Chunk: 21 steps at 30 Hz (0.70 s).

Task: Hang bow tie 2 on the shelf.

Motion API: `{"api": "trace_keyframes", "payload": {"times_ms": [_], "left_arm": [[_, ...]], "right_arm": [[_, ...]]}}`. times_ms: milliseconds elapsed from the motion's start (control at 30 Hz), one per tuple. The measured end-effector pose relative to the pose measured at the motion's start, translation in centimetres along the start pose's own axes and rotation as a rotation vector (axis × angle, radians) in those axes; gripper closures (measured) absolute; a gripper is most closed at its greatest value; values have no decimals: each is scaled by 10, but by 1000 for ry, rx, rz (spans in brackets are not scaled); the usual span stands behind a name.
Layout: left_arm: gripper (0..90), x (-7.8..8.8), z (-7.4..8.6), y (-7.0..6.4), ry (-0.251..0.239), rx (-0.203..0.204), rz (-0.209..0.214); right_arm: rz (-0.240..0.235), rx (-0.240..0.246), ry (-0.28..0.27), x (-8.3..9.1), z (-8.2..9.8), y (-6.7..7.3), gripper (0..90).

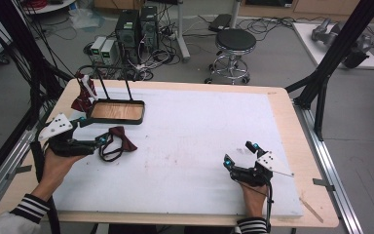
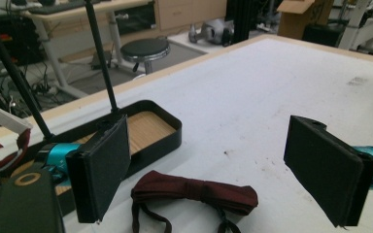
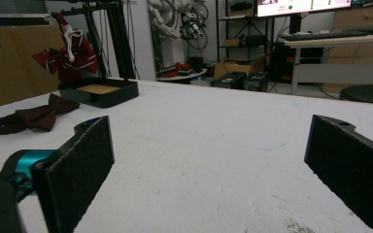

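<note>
A dark red bow tie (image 1: 119, 138) (image 2: 194, 191) (image 3: 31, 116) with a black strap lies flat on the white table cover, just in front of a black tray (image 1: 117, 111) (image 2: 150, 131) (image 3: 99, 91) with a wooden floor. My left gripper (image 1: 93, 131) (image 2: 213, 170) stands open right at the bow tie, its jaws wide on either side and nothing between them. A second red bow with white trim (image 1: 84, 92) (image 3: 68, 56) hangs on the black stand behind the tray. My right gripper (image 1: 238, 153) (image 3: 209, 165) is open over bare cover at the front right, far from both bows.
The white cover (image 1: 199, 136) spans most of the wooden table. A black stool (image 1: 234, 46) and computer boxes (image 1: 136, 27) stand on the floor beyond the far edge. Black frame posts (image 1: 331, 58) rise at the right.
</note>
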<state>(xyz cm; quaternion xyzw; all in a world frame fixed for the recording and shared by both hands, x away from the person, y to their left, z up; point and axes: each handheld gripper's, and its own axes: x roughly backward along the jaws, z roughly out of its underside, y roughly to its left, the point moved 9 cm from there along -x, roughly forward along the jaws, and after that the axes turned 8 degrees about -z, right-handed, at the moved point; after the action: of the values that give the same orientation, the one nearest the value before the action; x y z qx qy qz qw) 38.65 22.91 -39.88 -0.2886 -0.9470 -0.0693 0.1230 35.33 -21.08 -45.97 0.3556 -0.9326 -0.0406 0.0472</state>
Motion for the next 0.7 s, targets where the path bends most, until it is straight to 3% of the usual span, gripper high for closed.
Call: {"api": "trace_keyframes", "payload": {"times_ms": [133, 467, 700], "left_arm": [[183, -3, 2, -4, 43, 6, 8], [188, -12, 11, -6, 179, 26, -35], [189, -18, 18, -11, 252, 45, -29]], "right_arm": [[0, 0, -1, 0, 0, 0, 30], [-1, 1, -5, 0, 0, -1, 30], [-2, -5, -5, 0, 0, 0, 30]]}}
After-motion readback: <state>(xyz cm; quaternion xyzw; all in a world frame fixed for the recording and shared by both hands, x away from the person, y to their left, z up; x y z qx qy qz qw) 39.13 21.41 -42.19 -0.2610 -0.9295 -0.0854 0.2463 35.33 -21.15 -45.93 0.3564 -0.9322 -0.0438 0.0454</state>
